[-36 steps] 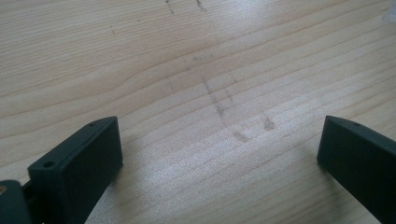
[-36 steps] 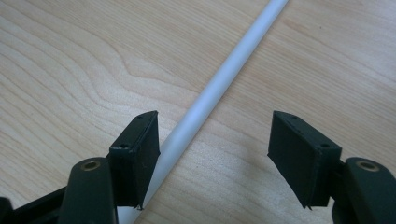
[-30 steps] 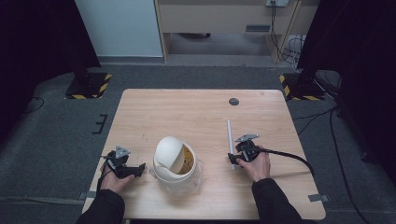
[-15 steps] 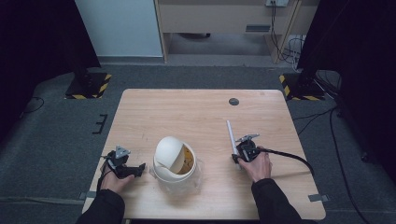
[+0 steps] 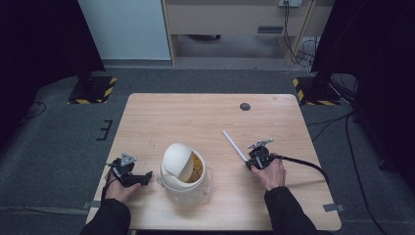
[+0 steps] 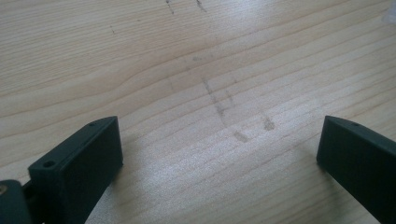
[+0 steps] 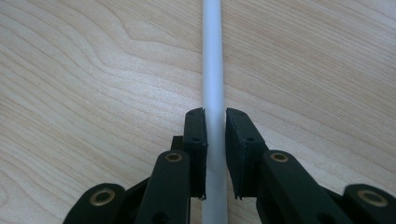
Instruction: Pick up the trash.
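**Hidden and cut off**

In the right gripper view, the white rod (image 7: 213, 70) runs off the top and bottom edges, partly covered by the jaws. In the high view, the tilted dome lid (image 5: 177, 159) hides most of the jar (image 5: 188, 188) interior; its contents cannot be told.

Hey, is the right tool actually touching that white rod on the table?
Touching. In the right gripper view, both jaws of the right tool press against the sides of the white rod.

**Count of things on and around the table**

One wooden table (image 5: 195, 117); one white lidded jug (image 5: 183, 171); one white rod (image 5: 235, 146); two handheld grippers, left (image 5: 139, 178) and right (image 5: 248, 164); one dark disc (image 5: 245, 106); two hazard-striped stand bases (image 5: 93, 90).
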A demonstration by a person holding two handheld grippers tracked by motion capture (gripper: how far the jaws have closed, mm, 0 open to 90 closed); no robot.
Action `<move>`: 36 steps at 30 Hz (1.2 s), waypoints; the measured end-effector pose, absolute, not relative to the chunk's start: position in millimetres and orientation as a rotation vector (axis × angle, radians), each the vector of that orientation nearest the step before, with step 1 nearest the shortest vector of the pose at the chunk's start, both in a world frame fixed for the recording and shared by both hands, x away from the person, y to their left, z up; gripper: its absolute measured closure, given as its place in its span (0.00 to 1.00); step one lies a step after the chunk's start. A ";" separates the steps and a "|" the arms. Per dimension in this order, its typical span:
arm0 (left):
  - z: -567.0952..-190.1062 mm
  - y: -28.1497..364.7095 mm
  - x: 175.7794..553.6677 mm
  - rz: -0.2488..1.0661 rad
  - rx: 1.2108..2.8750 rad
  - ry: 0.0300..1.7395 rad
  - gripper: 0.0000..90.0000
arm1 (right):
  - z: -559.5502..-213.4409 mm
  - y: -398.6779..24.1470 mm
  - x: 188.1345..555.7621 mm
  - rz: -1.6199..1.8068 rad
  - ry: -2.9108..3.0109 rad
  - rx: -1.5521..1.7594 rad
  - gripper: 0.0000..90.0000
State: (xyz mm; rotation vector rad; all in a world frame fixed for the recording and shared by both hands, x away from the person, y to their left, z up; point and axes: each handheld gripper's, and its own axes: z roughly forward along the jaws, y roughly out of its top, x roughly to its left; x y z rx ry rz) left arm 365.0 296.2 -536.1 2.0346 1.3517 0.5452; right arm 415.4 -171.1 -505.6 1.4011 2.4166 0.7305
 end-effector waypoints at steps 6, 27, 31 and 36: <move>-536.0 296.4 365.1 0.545 2.036 1.351 0.00 | -506.5 -170.6 415.3 0.724 2.431 1.404 0.88; -514.4 298.6 363.4 0.554 1.889 1.395 0.20 | -485.1 -186.5 415.0 0.979 2.339 1.447 0.88; -507.8 298.5 362.2 0.574 1.833 1.372 0.21 | -479.1 -198.0 415.0 1.028 2.288 1.463 0.88; -497.9 297.4 360.4 0.607 1.758 1.337 0.21 | -468.5 -209.1 413.4 1.134 2.225 1.460 0.88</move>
